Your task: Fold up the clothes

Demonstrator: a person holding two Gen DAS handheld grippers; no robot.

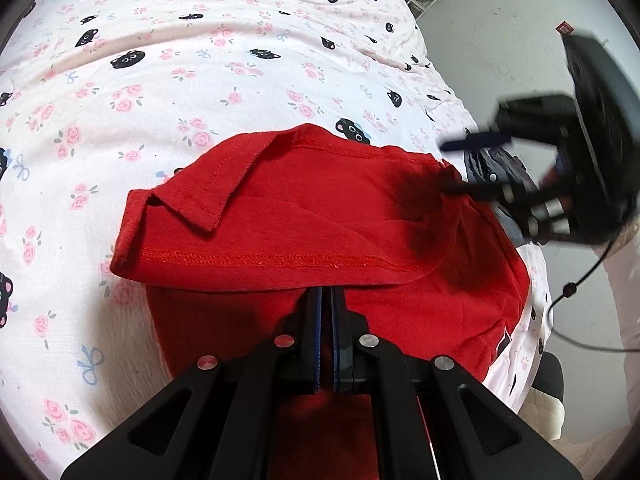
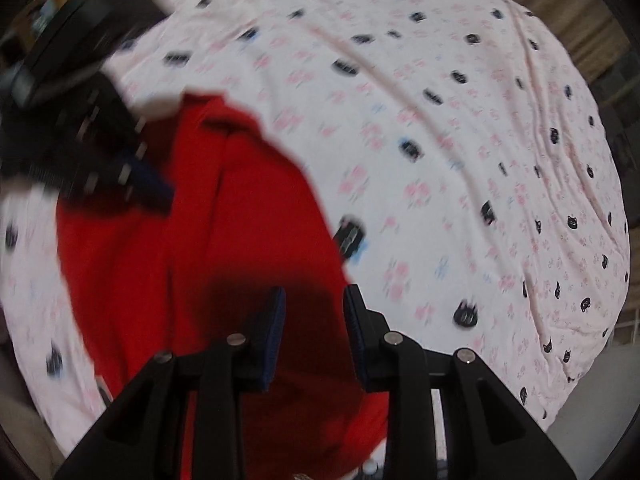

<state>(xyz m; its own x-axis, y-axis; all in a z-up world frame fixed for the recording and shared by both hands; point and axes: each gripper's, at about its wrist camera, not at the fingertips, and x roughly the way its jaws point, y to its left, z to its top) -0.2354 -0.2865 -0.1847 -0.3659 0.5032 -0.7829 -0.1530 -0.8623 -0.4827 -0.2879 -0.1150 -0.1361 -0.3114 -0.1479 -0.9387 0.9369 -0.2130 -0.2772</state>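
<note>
On a bed sheet point(image 1: 208, 56) printed with pink roses and black cat faces, I worked at folding a red shirt point(image 1: 304, 200) with a two-finger tool in each hand. My left gripper point(image 1: 326, 292) was pressed together at the near hem of the top layer, its blue pads meeting right where the stitched edge crossed them; the fabric appeared to be pinched there, though the hem hid the very tips. I judged that hold to be an anchor, keeping the folded-over layer from sliding while the other hand was busy. The shirt lay directly ahead of and beneath that tool, doubled on itself, with one sleeve point(image 1: 192, 196) turned over at the far left corner and a lower layer spreading toward me under the fingers. My right gripper point(image 2: 314, 300) hung above the shirt's right side with its jaws partly spread and nothing between them: only red cloth and the tool's own shadow showed in the gap. In the left wrist view it sat blurred at the shirt's right edge, near the side of the bed. From the right wrist view, the shirt ran from beneath the fingers up and to the left, toward the other gripper, well short of the sheet's far side. The fold looked about halfway done, with another pass across the width probably still needed.
</note>
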